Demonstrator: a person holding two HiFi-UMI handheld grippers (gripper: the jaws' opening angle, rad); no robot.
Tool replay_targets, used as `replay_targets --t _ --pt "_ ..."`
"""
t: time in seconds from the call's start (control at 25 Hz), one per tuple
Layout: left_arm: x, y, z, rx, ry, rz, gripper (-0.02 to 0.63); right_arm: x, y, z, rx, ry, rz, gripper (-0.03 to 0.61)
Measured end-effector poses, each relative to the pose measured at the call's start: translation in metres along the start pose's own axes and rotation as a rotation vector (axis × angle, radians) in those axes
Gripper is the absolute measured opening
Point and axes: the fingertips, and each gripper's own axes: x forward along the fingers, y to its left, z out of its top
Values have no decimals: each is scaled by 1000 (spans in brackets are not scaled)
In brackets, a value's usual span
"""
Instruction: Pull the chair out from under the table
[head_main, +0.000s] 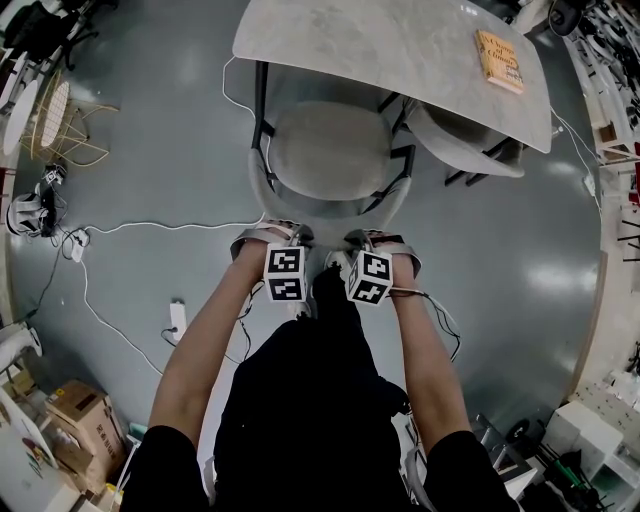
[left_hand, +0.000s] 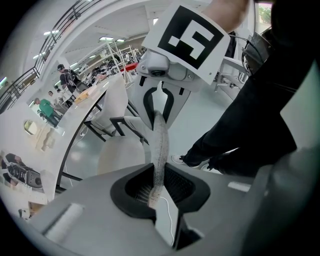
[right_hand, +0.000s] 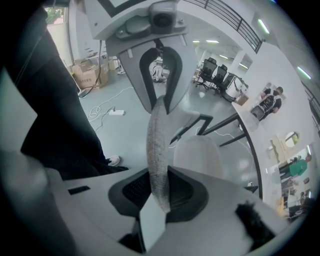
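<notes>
The chair (head_main: 330, 155), seemingly half under the table (head_main: 400, 50), is clamped by its thin backrest rim in the left gripper (head_main: 285, 233) and right gripper (head_main: 360, 238).

Black top (head_main: 305, 425), black trousers (head_main: 335, 305); left gripper (head_main: 283, 231) and right gripper (head_main: 362, 238) bear black-and-white cubes (head_main: 285, 274).

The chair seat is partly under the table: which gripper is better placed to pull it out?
Neither alone: left gripper and right gripper both clamp the chair's backrest rim, either side of its middle. Pull with both.
</notes>
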Motion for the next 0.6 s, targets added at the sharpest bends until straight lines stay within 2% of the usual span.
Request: replay_targets --t 0.6 --pt "-8 -38 0 11 -9 -15 66 -6 39 8 22 16 10 75"
